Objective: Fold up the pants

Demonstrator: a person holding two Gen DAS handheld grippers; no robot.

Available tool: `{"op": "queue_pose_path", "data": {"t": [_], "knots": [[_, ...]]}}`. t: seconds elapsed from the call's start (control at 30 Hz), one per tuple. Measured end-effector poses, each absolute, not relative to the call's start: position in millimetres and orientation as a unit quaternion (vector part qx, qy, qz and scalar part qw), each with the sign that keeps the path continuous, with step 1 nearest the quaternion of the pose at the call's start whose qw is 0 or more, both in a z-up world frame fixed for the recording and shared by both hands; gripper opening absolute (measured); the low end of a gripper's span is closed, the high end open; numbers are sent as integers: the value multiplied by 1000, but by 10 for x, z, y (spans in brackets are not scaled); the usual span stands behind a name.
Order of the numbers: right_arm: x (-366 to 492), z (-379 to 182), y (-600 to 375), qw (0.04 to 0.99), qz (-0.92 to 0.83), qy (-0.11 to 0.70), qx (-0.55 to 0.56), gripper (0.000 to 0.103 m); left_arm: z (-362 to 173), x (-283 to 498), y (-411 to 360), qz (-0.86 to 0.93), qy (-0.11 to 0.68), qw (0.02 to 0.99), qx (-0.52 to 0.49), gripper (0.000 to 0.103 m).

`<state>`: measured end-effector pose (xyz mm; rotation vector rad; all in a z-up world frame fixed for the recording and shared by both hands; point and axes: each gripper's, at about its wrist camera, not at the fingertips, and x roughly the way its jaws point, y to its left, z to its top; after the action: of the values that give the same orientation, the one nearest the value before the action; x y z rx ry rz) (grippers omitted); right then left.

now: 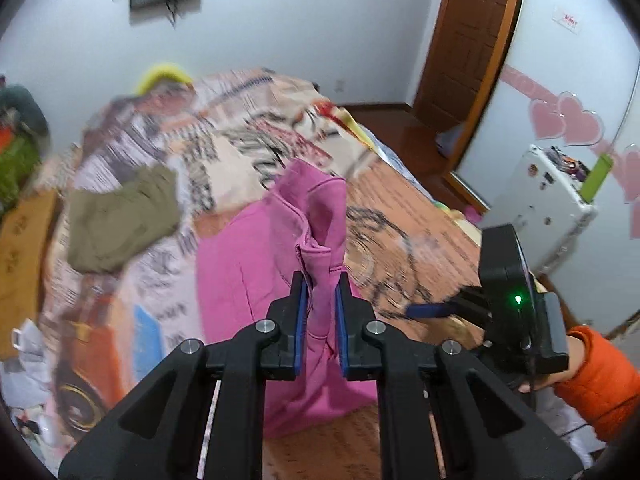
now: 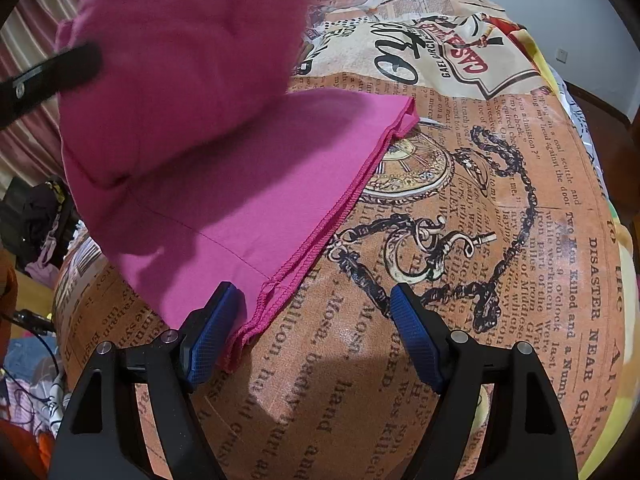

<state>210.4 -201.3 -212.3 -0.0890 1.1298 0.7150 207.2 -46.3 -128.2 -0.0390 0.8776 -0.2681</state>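
Observation:
Pink pants (image 1: 248, 264) lie on a bed with a newspaper-print cover (image 1: 400, 220). My left gripper (image 1: 321, 280) is shut on a bunched edge of the pants, which rises off the bed between its blue pads. In the right wrist view the lifted part of the pants (image 2: 180, 60) hangs over the flat part, and the left gripper's black finger (image 2: 52, 72) shows at the far left. My right gripper (image 2: 316, 296) stands open low over the bed, its left pad (image 2: 212, 332) beside the stitched hem (image 2: 320, 236), nothing pinched between the pads.
An olive garment (image 1: 120, 220) lies on the bed at the left. A white appliance (image 1: 548, 200) stands right of the bed, near a brown wooden door (image 1: 468, 40). A hand in an orange sleeve (image 1: 600, 380) holds the right gripper's body (image 1: 516, 304). Clothes are piled on the floor (image 2: 36, 220).

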Motion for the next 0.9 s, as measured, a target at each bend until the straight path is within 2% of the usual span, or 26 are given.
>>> {"op": "queue_pose_path", "data": {"t": [0.13, 0.43, 0.47, 0.5, 0.53, 0.57, 0.6, 0.9], "knots": [[2100, -2125, -2016, 784, 332, 523, -40, 76, -1447, 2100, -546, -145, 452, 880, -20, 13], [2108, -2127, -2020, 785, 330, 523, -38, 76, -1519, 2058, -654, -151, 461, 874, 11, 15], [2109, -2124, -2023, 785, 329, 523, -37, 76, -1523, 2055, -665, -154, 463, 873, 15, 24], [2113, -2122, -2031, 786, 328, 523, -36, 76, -1522, 2053, -665, -157, 465, 871, 15, 40], [2110, -2118, -2036, 786, 327, 523, -36, 76, -1510, 2040, -661, -161, 464, 871, 12, 48], [2112, -2117, -2045, 787, 326, 523, -36, 76, -1494, 2025, -649, -163, 459, 873, 9, 61], [2112, -2115, -2048, 788, 324, 522, -37, 76, -1471, 2012, -631, -168, 452, 876, 5, 68], [2108, -2079, -2062, 794, 319, 515, -48, 76, -1419, 2288, -370, -96, 437, 894, 37, 74]]}}
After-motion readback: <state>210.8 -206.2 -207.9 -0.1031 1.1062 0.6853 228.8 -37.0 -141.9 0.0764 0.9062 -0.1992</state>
